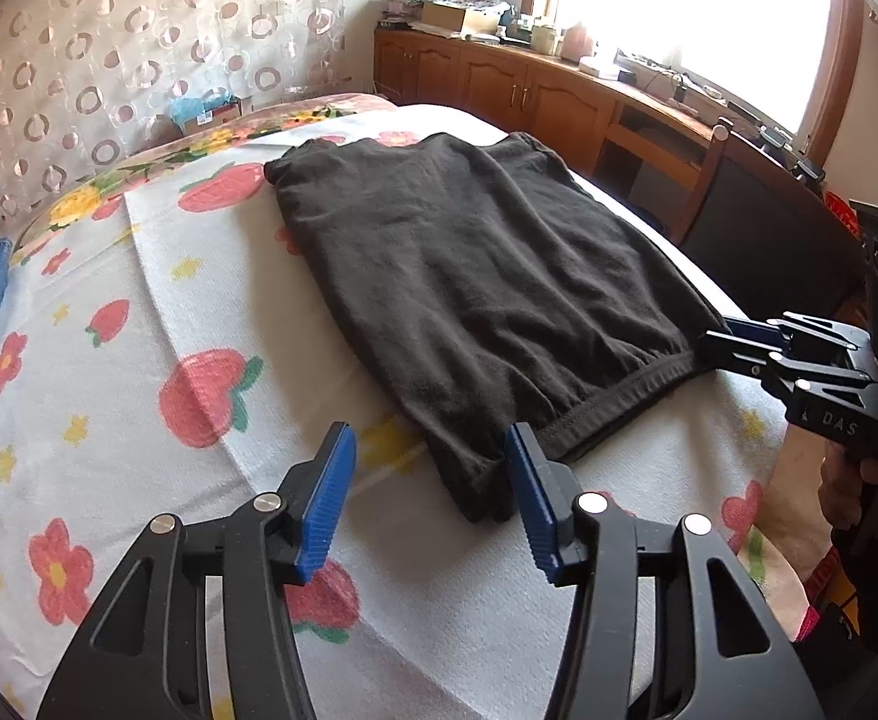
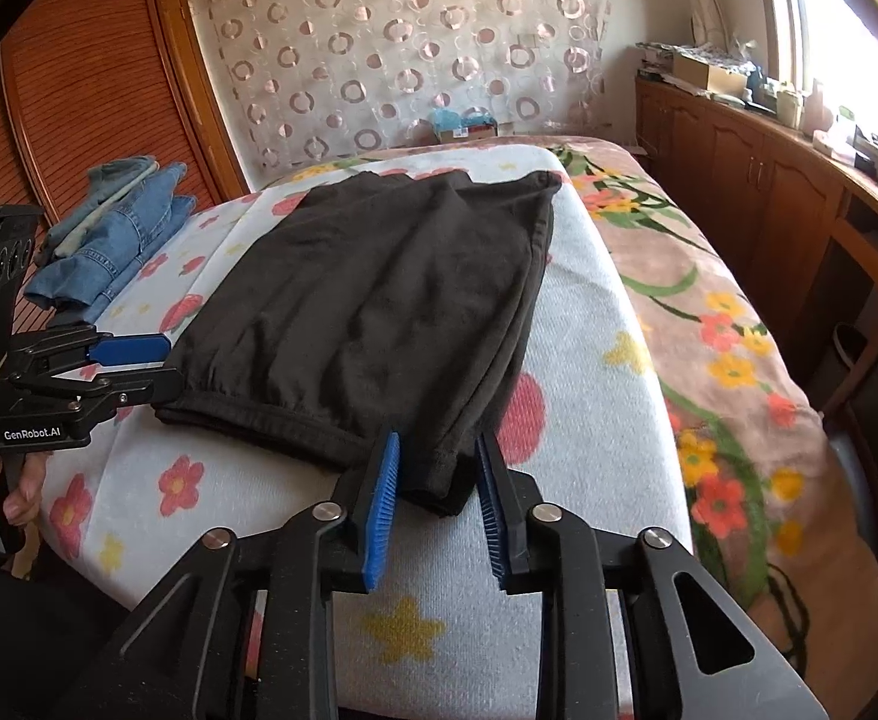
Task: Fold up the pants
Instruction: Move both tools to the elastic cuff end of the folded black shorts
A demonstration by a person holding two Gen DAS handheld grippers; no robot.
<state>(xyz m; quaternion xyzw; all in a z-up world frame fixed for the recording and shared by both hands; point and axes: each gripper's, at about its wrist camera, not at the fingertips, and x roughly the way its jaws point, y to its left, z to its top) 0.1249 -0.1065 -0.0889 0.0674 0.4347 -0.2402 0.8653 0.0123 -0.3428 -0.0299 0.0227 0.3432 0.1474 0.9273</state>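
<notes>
Black pants [image 1: 469, 276] lie folded flat on the bed, also in the right wrist view [image 2: 379, 300]. My left gripper [image 1: 430, 492] is open, its blue pads on either side of the near corner of the pants. In the right wrist view the left gripper [image 2: 166, 363] sits at the left waistband corner. My right gripper [image 2: 436, 504] is open, its pads on either side of the other near corner. In the left wrist view the right gripper [image 1: 715, 342] sits at the right waistband corner.
A white flower-print towel [image 1: 139, 360] covers the bed under the pants. Folded blue jeans [image 2: 115, 228] lie at the far left of the bed. A wooden cabinet [image 1: 529, 90] with clutter stands under the window. A floral blanket [image 2: 709, 312] covers the bed's right side.
</notes>
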